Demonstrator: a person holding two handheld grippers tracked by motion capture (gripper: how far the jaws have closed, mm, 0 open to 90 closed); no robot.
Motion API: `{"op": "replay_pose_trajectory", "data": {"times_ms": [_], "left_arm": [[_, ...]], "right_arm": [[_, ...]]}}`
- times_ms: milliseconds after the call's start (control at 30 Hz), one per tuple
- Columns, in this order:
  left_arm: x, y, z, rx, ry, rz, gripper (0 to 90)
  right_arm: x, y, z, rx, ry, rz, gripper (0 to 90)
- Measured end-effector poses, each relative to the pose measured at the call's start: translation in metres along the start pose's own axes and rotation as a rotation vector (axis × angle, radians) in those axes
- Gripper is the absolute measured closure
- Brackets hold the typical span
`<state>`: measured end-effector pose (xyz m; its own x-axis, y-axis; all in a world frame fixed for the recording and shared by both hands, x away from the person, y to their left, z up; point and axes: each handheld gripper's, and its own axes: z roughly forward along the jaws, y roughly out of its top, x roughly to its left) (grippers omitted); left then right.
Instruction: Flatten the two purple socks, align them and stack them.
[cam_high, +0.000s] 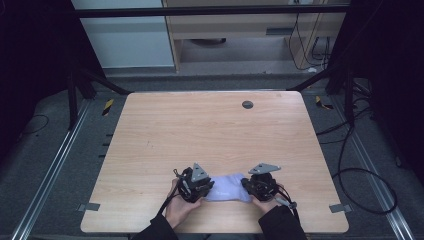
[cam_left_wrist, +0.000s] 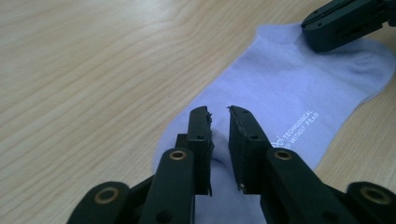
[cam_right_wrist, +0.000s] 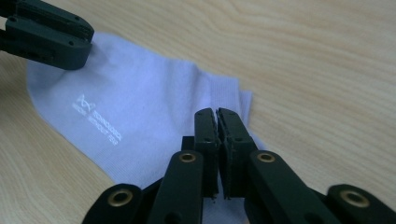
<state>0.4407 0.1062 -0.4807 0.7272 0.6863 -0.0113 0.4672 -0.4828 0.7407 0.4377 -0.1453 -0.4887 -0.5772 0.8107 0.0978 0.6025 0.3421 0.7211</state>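
Knit fabric, thin and limp, makes up the pale lilac sock (cam_left_wrist: 280, 88) lying flat near the front edge of the pale wood-grain surface (cam_high: 200, 130); it looks feather-light, prone to bunch or drape, and best pinched at an end or hem rather than mid-panel. Small white lettering runs along its side. The left tool (cam_left_wrist: 218, 111) rests over one end with jaws slightly apart, no fabric visibly pinched, while the right tool (cam_right_wrist: 217, 112) has jaws nearly together above the opposite end.
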Motion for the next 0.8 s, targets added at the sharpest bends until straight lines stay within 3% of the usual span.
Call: {"op": "replay_pose_trajectory", "data": {"times_ms": [200, 367, 467, 800], "left_arm": [[0.019, 0.000, -0.021, -0.045, 0.023, -0.042, 66.8], [0.036, -0.006, -0.036, -0.076, 0.050, -0.058, 55.0], [0.047, -0.011, -0.044, -0.084, 0.071, -0.077, 48.6], [0.085, -0.031, -0.063, -0.097, 0.154, -0.158, 35.5]], "right_arm": [[-0.018, 0.000, -0.017, -0.105, -0.049, 0.035, 64.3], [-0.040, -0.004, -0.028, -0.156, -0.112, 0.077, 47.7], [-0.050, -0.007, -0.031, -0.164, -0.142, 0.091, 39.8], [-0.069, -0.014, -0.035, -0.158, -0.185, 0.121, 30.3]]}}
